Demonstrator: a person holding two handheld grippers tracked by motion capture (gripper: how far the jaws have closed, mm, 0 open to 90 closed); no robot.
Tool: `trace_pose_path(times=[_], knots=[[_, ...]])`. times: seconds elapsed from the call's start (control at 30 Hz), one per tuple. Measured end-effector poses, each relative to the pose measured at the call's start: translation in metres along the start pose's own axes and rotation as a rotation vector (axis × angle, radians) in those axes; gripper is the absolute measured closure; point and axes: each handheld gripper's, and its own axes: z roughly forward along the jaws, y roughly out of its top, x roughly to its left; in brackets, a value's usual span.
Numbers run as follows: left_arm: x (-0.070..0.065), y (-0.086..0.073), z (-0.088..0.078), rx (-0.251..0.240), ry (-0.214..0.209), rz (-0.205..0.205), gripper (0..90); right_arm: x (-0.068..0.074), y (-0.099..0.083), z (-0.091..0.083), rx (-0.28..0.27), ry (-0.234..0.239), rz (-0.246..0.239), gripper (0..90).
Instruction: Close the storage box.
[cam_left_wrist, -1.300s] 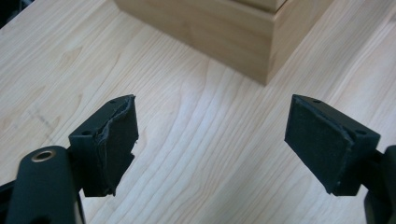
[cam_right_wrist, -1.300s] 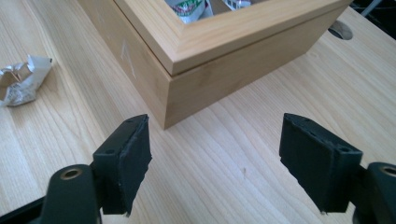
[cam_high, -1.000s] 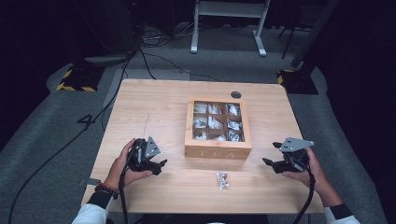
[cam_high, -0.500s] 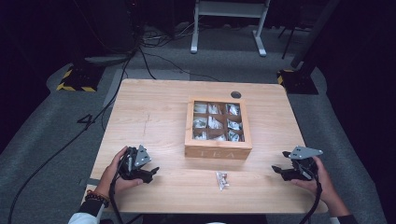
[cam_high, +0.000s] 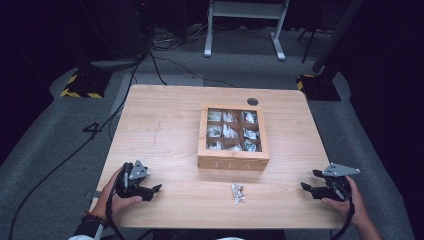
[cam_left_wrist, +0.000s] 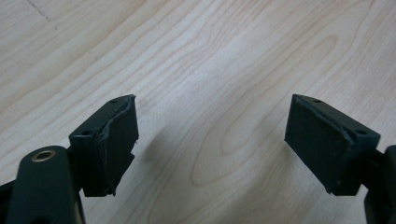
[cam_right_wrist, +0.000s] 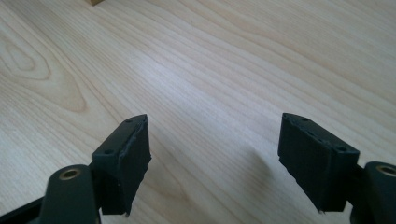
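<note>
Small packet (cam_high: 238, 193) flat on table (cam_high: 170, 125) near front edge, just ahead of wooden tea box (cam_high: 233, 162), left gripper (cam_high: 153, 190) well to its left, jaws wide apart, empty, right gripper (cam_high: 306, 187) well to its right, jaws spread, empty.

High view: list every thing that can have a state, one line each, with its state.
Tea box: lid shut, packets visible through its window, upright on the table.
Loose packet: flat on the table, apart from the box.
Left tool: open, empty.
Right tool: open, empty.
</note>
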Motion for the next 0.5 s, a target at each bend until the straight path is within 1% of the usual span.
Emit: trace_pose_path(times=[0.03, 0.13, 0.17, 0.2, 0.23, 0.3, 0.37, 0.4, 0.43, 0.5], knots=[[0.001, -0.002, -0.001, 0.002, -0.007, -0.017, 17.7, -0.001, -0.002, 0.0, -0.002, 0.001, 0.009, 25.5], [0.005, -0.009, -0.003, 0.009, -0.015, -0.036, 18.0, -0.003, -0.01, -0.002, -0.011, 0.009, 0.034, 25.3], [0.006, -0.012, -0.004, 0.008, -0.023, -0.049, 18.0, -0.003, -0.012, -0.002, -0.013, 0.01, 0.044, 25.3], [0.007, -0.016, -0.004, -0.007, -0.035, -0.065, 17.9, -0.004, -0.014, -0.002, -0.01, 0.008, 0.049, 25.2], [0.008, -0.019, -0.006, -0.02, -0.034, -0.076, 17.9, -0.004, -0.016, -0.002, -0.011, 0.008, 0.054, 24.8], [0.01, -0.023, -0.008, -0.024, -0.03, -0.083, 18.3, -0.005, -0.02, -0.003, -0.027, 0.01, 0.07, 24.9], [0.01, -0.027, -0.009, -0.043, -0.017, -0.077, 18.0, -0.005, -0.022, -0.004, -0.042, 0.006, 0.075, 24.7], [0.01, -0.027, -0.01, -0.041, -0.013, -0.072, 17.9, -0.004, -0.024, -0.004, -0.057, 0.004, 0.077, 24.3], [0.01, -0.028, -0.01, -0.043, -0.014, -0.084, 17.9, -0.004, -0.025, -0.004, -0.061, 0.003, 0.075, 24.2], [0.01, -0.028, -0.01, -0.041, -0.014, -0.082, 17.9, -0.004, -0.025, -0.003, -0.062, 0.003, 0.075, 23.8]])
